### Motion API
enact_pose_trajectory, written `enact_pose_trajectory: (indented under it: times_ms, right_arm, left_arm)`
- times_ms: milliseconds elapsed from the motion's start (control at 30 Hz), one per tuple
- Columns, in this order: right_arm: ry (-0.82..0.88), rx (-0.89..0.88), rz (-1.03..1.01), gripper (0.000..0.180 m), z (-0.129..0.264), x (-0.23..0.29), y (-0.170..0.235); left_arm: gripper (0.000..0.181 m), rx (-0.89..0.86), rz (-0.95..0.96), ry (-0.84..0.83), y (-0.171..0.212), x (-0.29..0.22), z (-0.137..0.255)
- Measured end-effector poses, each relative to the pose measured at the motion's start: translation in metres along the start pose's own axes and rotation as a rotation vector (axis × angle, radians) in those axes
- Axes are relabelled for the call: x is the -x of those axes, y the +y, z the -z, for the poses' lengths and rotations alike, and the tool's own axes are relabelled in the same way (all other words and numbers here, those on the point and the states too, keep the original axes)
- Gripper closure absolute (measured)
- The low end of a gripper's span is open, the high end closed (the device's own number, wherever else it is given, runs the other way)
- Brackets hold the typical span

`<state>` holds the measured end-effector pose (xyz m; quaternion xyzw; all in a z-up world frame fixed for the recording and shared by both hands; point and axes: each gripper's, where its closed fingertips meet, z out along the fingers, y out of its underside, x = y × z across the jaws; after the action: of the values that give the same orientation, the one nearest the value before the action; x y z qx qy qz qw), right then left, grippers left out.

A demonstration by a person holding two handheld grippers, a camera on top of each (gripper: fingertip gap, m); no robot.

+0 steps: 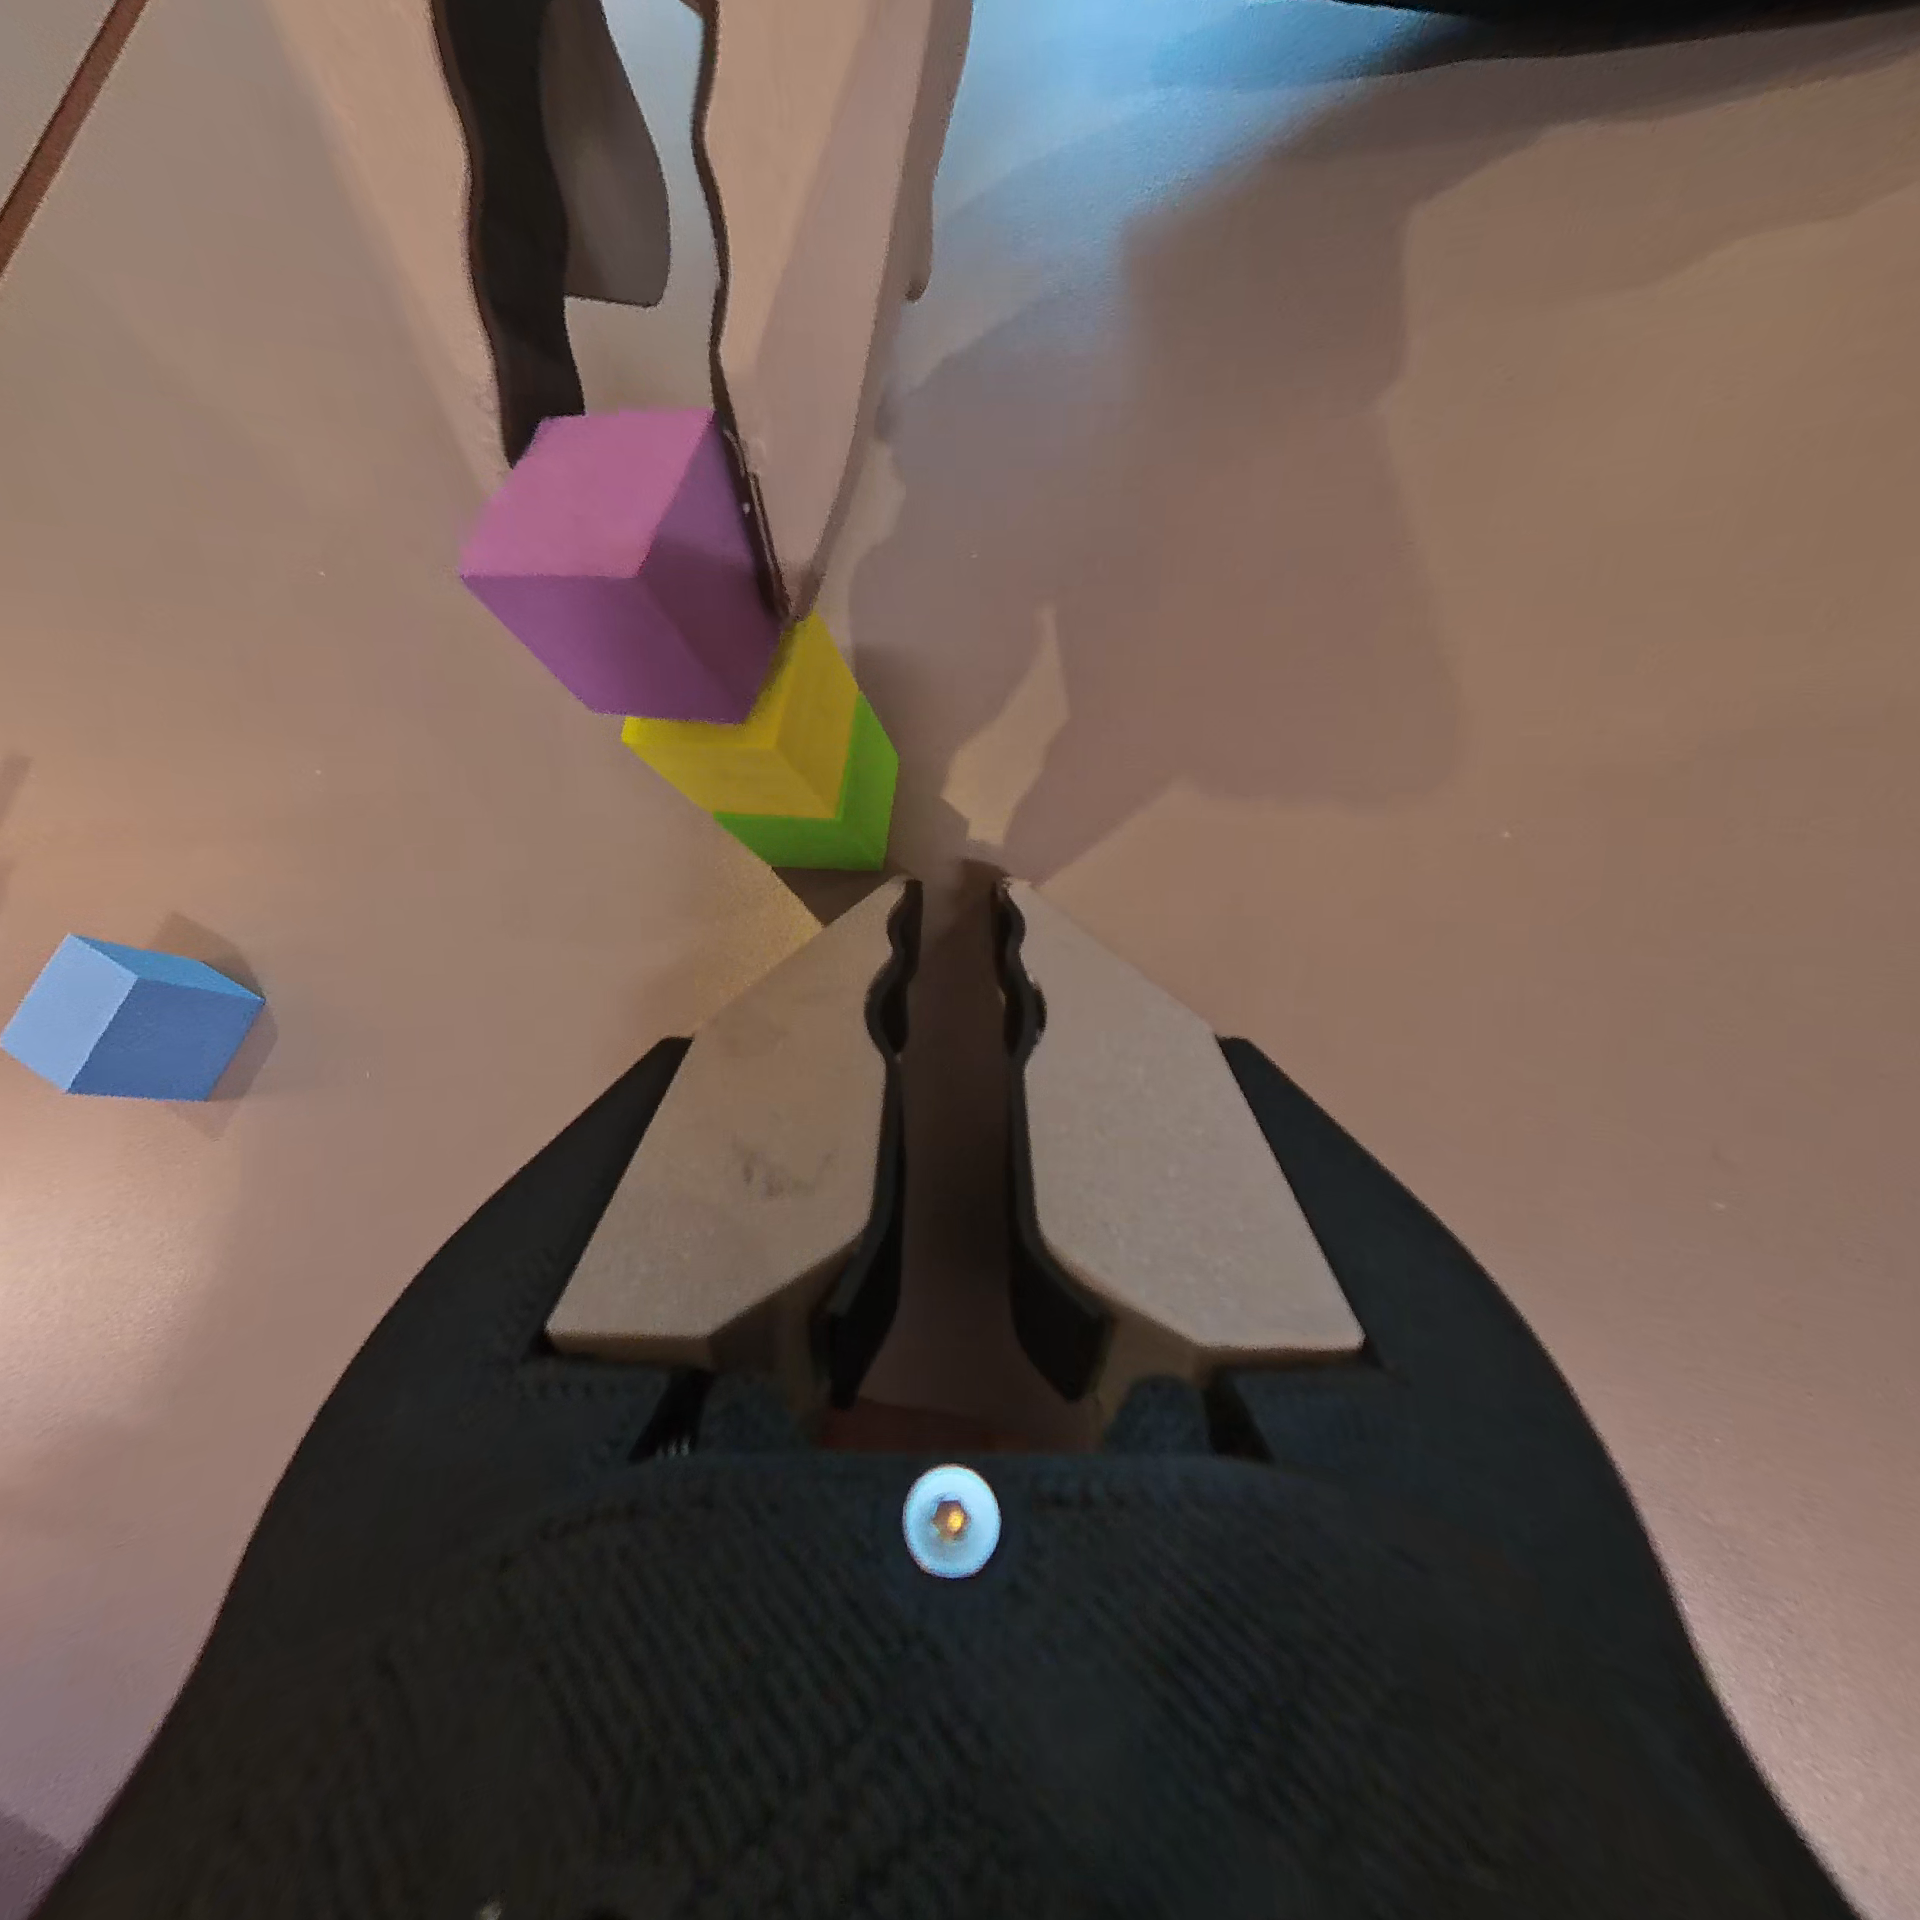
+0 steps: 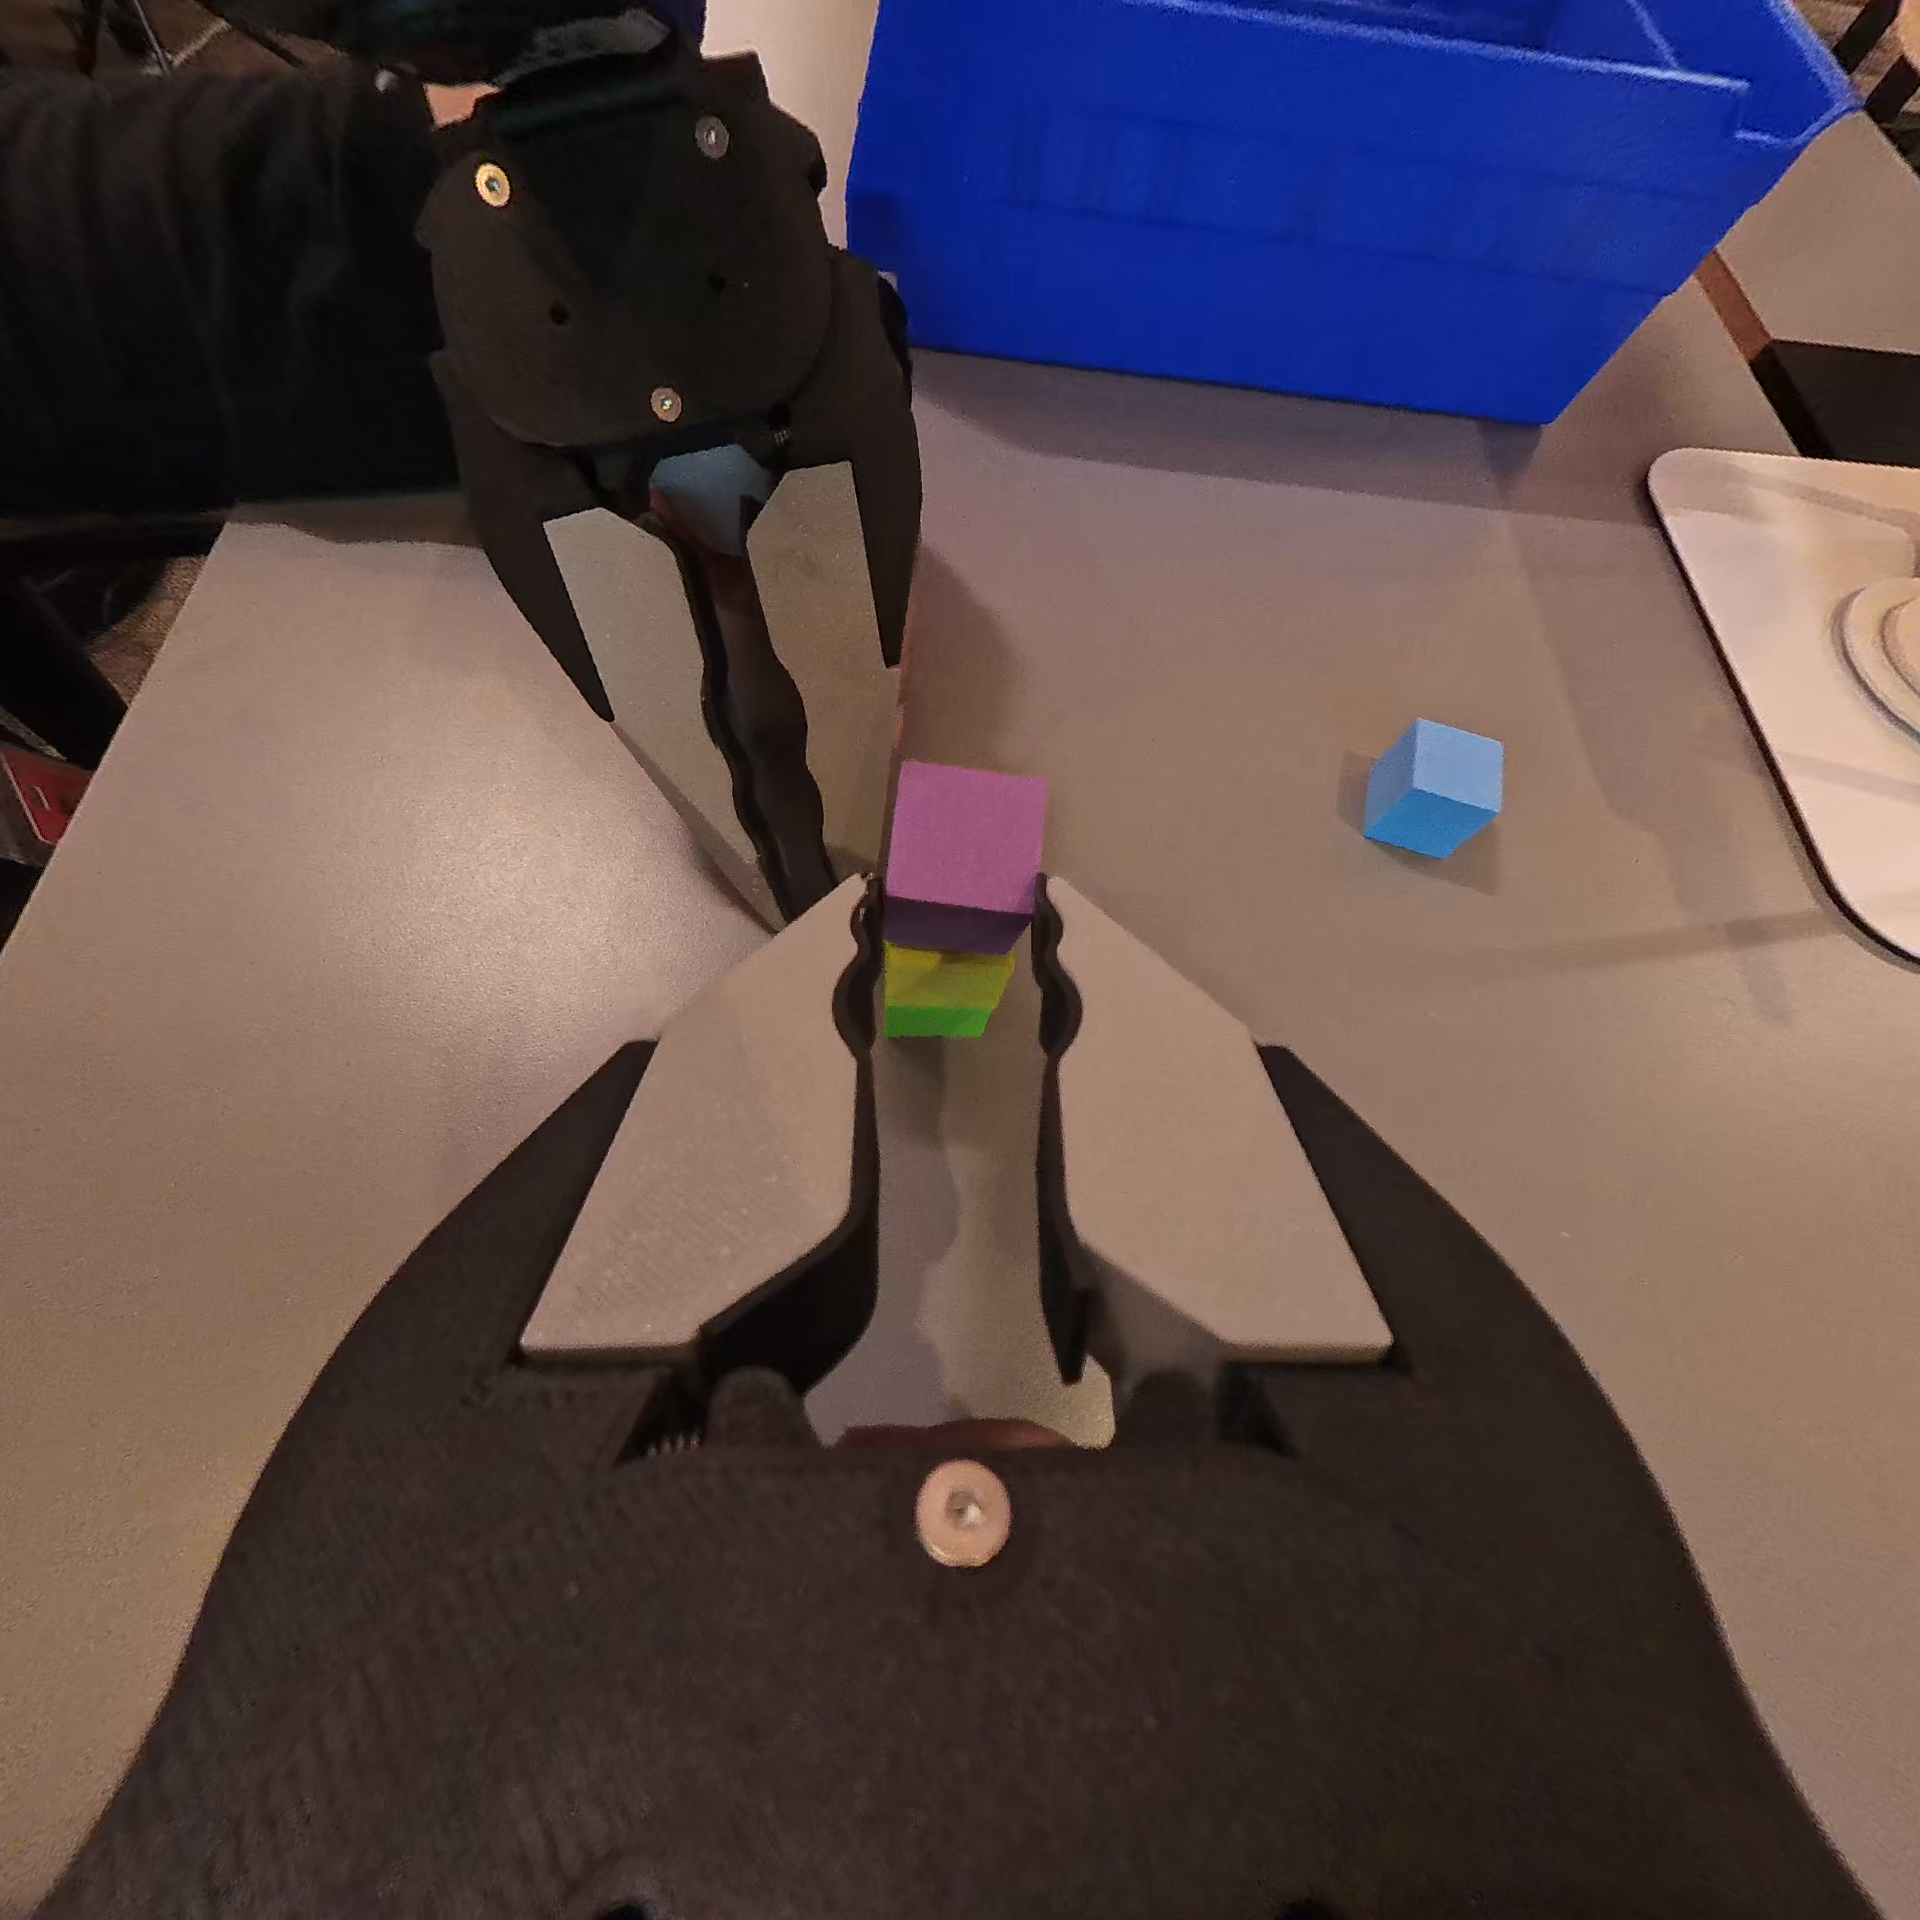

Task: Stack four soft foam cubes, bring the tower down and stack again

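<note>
- In the right wrist view, our right gripper [image 2: 951, 899] sits at the centre of the frame with its fingers clamped on the purple foam cube [image 2: 968, 836], one black pad on each side of the cube's lower part.
- The purple cube is above a yellow foam cube [image 2: 948, 975], which rests on a green foam cube [image 2: 940, 1020]; the three make a slightly uneven tower on the grey table [image 2: 312, 935]. We cannot tell whether the purple cube already touches the yellow one.
- In the left wrist view the same tower leans across the upper middle of the frame, purple cube [image 1: 613, 561] over yellow [image 1: 764, 748] over green [image 1: 831, 821], with the right gripper's fingers [image 1: 743, 488] coming from the top of the frame against the purple cube.
- Our left gripper [image 1: 954, 883] is in the lower centre of that view, its jaws a narrow gap apart and holding nothing, tips just beside the green cube at the tower's base.
- A light blue foam cube [image 2: 1434, 790] lies alone at the right of the right wrist view, well apart from the tower; in the left wrist view it [image 1: 130, 1018] is at the left edge.
- A blue plastic bin [image 2: 1299, 187] stands at the upper right of the right wrist view.
</note>
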<state>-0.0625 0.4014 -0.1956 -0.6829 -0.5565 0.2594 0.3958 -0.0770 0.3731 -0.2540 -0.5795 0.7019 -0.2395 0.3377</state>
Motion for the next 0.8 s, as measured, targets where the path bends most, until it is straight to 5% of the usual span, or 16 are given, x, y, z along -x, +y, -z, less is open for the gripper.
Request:
enact_pose_trajectory:
  times_ms: [800]
  right_arm:
    - [-0.015, 0.003, 0.042, 0.154, -0.0028, -0.0012, 0.0038]
  left_arm:
    - [0.170, 0.000, -0.004, -0.001, -0.0001, -0.0002, 0.0003]
